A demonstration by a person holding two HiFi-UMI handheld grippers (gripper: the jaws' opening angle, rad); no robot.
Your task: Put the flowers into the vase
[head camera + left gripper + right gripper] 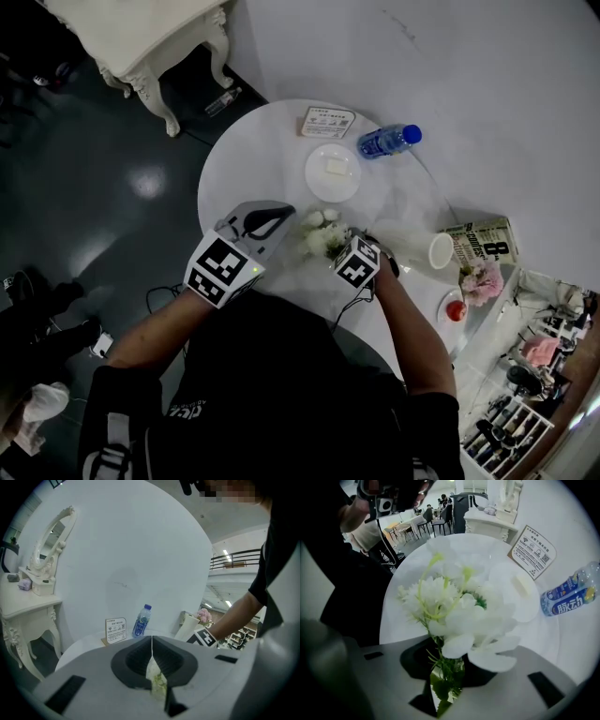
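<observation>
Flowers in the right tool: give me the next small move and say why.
Probably lift the flowers straight up off the table. The right tool points down and looks closed on their stems, while the white vase stands upright just to its right in the head view. The bunch likely needs height before the stems can go over the vase's mouth.

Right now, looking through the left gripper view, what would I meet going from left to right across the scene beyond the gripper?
Ornate mirror → sign card → blue water bottle → white vase → the person's forearm.
</observation>
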